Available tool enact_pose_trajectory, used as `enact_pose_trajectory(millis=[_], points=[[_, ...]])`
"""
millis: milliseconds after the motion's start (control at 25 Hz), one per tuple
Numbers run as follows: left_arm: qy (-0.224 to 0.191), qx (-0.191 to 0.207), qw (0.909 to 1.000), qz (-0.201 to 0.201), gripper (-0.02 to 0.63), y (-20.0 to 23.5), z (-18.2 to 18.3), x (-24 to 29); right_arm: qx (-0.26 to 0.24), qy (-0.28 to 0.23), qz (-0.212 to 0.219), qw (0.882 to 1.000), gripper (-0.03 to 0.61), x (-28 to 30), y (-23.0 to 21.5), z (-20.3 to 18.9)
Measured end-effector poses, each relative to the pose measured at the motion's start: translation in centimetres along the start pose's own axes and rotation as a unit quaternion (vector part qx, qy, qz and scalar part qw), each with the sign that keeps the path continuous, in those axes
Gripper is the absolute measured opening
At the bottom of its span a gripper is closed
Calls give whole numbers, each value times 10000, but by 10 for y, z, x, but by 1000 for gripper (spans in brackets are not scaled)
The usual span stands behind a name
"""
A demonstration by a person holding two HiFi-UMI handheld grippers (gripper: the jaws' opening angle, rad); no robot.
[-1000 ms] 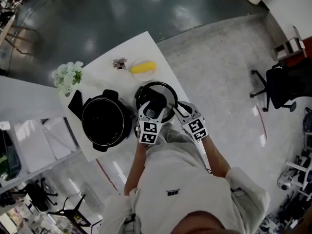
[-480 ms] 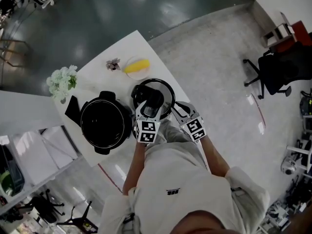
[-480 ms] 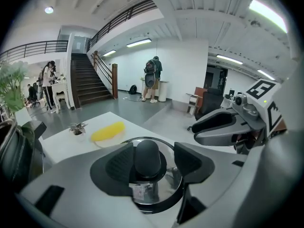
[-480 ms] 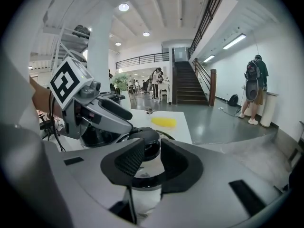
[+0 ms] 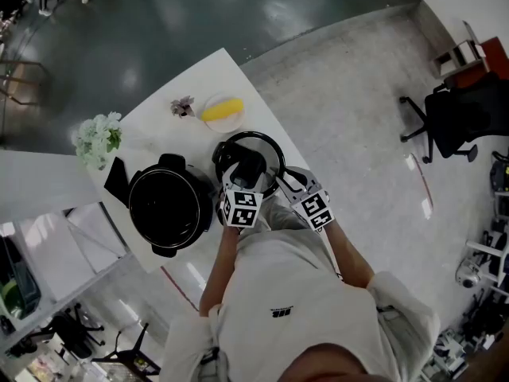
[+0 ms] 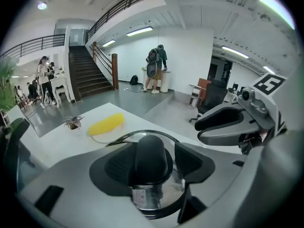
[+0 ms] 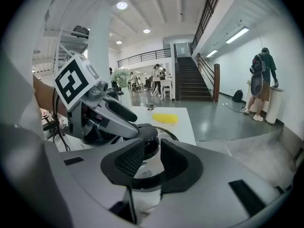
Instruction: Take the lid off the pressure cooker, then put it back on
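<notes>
The black pressure cooker pot (image 5: pixel 171 205) stands without a lid on the white table (image 5: pixel 199 74). Its glass lid (image 5: pixel 270 148) with a black knob (image 6: pixel 151 158) lies flat on the table just right of the pot. My left gripper (image 5: pixel 245 178) reaches down over the lid. Its jaws have just been opening, and they stand on either side of the knob with a thin gap showing at the right pad (image 6: pixel 192 163). My right gripper (image 7: pixel 149 158) is open over the lid's near right edge (image 5: pixel 280 177) and holds nothing.
A yellow banana-shaped thing (image 5: pixel 223 110) on a small plate and a tiny potted plant (image 5: pixel 182 105) sit beyond the lid. White flowers (image 5: pixel 97 138) stand at the table's far left. The table's right edge runs close by the lid. An office chair (image 5: pixel 457 122) stands on the floor.
My left gripper has come down a little around the knob. The lid and the pot have kept their places on the table. The right gripper has stayed put.
</notes>
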State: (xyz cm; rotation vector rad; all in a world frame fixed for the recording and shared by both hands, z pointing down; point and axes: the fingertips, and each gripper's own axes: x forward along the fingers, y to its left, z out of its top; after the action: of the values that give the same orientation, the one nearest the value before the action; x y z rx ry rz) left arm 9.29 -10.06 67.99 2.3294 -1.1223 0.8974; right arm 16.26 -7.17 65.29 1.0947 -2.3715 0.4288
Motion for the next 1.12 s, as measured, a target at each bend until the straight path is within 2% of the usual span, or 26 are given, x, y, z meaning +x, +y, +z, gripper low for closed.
enact_pose_trajectory(millis=[640,840,960,1120], points=[[974,-243,9949,37,330,9,-33,52,58,184,319,9993,107,22,-18,-3],[1002,-203,9947,103,326,10,-35,56,98,206,333,9992,107,24,-22,-5],[1019,-144,9947,52,288,7,-34,57,109,218,347,9991,106,25,-22,-8],[1015,-139,9947,33,287,6,-34,57,123,204,350,9991,106,25,-23,-7]])
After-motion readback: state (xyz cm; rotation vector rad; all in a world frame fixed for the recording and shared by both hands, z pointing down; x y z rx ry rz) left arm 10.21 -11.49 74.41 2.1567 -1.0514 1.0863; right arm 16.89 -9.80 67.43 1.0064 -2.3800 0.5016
